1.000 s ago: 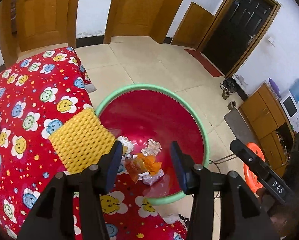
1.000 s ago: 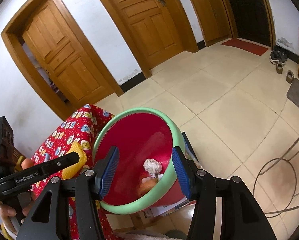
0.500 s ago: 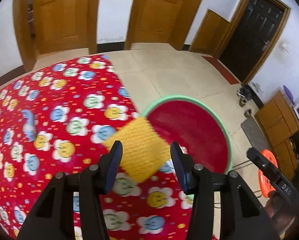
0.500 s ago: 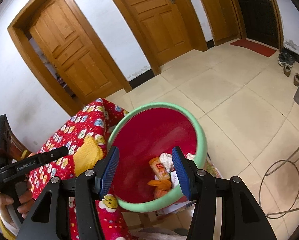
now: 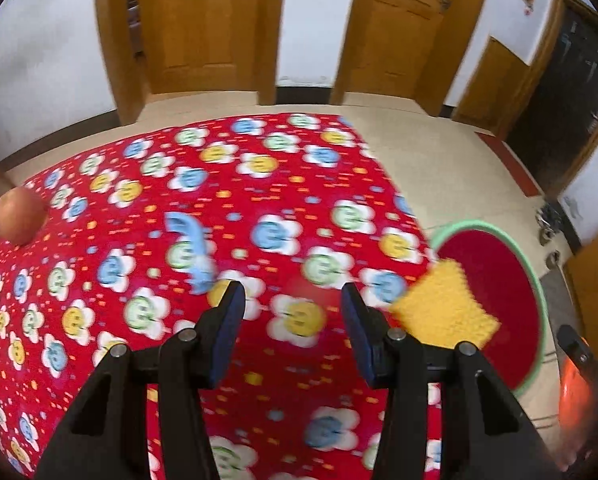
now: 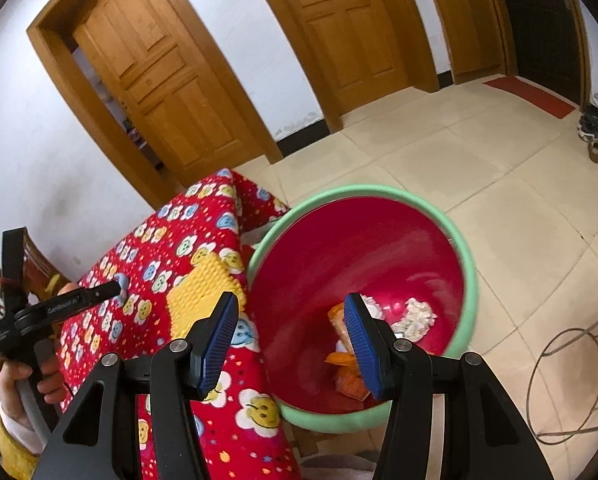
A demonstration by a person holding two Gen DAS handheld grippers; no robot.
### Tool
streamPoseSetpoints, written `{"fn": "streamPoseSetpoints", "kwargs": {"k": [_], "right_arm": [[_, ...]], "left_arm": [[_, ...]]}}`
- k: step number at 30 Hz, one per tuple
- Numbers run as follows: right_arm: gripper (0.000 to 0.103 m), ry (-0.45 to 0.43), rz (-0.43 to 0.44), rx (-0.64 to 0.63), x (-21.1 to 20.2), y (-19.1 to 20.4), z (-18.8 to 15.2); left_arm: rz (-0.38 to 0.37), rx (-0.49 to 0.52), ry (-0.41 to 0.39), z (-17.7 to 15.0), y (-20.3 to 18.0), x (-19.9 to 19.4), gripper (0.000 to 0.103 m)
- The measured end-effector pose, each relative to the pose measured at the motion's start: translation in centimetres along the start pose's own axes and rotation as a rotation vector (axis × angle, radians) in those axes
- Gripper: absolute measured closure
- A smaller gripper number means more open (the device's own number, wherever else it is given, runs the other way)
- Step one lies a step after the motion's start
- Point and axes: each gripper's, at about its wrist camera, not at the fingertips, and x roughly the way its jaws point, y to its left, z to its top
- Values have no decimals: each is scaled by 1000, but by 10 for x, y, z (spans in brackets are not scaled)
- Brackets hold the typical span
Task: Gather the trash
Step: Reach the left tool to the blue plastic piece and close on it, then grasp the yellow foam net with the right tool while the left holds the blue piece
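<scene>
Left wrist view, left to right:
- Apple (image 5: 19, 216), far left edge of the worktop (image 5: 259, 208), red flowered cloth.
- Blue scrap (image 5: 191, 254), centre-left, blurred.
- Left hand-held gripper (image 5: 293, 300), jaws apart, nothing between them.
- Yellow cloth (image 5: 445, 310), over the worktop's right edge.
- Red bin (image 5: 535, 276), green rim, right.

Right wrist view:
- Right hand-held gripper (image 6: 291, 320), jaws apart, empty, above the bin holding wrappers (image 6: 349, 376) and crumpled tissues (image 6: 415, 318).

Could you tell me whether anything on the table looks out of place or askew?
The yellow knobbly mat overhangs the table corner nearest the red bin, sitting crooked. A crumpled blue scrap lies mid-cloth.
</scene>
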Motion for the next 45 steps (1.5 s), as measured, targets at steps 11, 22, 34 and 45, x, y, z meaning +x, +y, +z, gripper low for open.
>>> {"fn": "streamPoseSetpoints", "kwargs": {"k": [11, 22, 34, 45], "right_arm": [[47, 66, 14, -44, 37, 26, 1], [47, 114, 21, -75, 71, 44, 0], [69, 146, 55, -96, 86, 52, -7], [94, 107, 80, -97, 69, 52, -8]], "left_arm": [[83, -90, 32, 7, 54, 35, 53], [84, -94, 27, 5, 64, 55, 66], [7, -114, 18, 1, 68, 46, 84], [-56, -112, -2, -9, 57, 17, 85]]}}
